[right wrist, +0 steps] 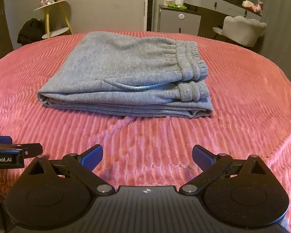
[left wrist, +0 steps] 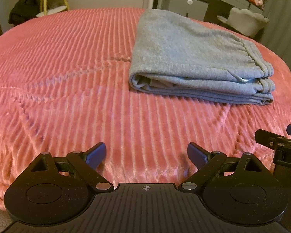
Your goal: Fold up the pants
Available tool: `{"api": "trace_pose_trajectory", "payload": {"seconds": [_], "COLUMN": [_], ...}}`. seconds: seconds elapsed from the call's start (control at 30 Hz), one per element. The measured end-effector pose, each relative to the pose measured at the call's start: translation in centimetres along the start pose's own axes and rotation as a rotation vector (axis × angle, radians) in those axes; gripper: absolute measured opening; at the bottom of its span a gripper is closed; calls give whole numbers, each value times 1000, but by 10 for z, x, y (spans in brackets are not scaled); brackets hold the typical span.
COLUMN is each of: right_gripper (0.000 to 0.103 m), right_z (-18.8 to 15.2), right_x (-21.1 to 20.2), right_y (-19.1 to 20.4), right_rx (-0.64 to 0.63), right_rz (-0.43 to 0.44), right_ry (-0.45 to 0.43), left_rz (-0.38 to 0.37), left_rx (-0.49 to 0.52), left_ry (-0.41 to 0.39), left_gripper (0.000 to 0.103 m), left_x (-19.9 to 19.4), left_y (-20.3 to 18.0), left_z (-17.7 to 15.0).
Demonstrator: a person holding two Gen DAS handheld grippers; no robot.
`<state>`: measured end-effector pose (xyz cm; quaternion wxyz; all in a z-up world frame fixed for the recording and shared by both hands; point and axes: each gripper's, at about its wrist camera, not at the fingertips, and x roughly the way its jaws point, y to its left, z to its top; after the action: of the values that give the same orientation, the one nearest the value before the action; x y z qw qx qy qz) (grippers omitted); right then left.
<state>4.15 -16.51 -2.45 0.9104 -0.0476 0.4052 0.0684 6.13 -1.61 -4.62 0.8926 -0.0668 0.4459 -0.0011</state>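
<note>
On the pink bed lie folded grey pants; both hand-held grippers, left and right, spread, empty. Left casing reads "nRobot.AI".

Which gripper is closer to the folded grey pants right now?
Right, marginally. The right gripper faces the pants head-on across bare pink blanket. The left gripper sits beside it, leftward, with the pants off to its right. Both open, touching nothing.
</note>
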Motion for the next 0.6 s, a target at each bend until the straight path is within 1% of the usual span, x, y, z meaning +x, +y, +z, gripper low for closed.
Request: {"api": "trace_pose_trajectory", "payload": {"seconds": [0.23, 0.4, 0.6], "right_gripper": [99, 99, 99], "right_z": [0, 0, 0], "right_x": [-1, 0, 0], "right_y": [-4, -3, -4], "right_rx": [38, 39, 45], "right_rz": [3, 1, 0], "right_ry": [-2, -1, 0], "left_rz": [-2, -2, -15], "left_rx": [-6, 4, -11], "left_ry": [-1, -1, -9], "left_gripper": [95, 95, 95], "left_x": [1, 2, 1], "left_y": [1, -1, 2], "left_z": [0, 0, 0]}}
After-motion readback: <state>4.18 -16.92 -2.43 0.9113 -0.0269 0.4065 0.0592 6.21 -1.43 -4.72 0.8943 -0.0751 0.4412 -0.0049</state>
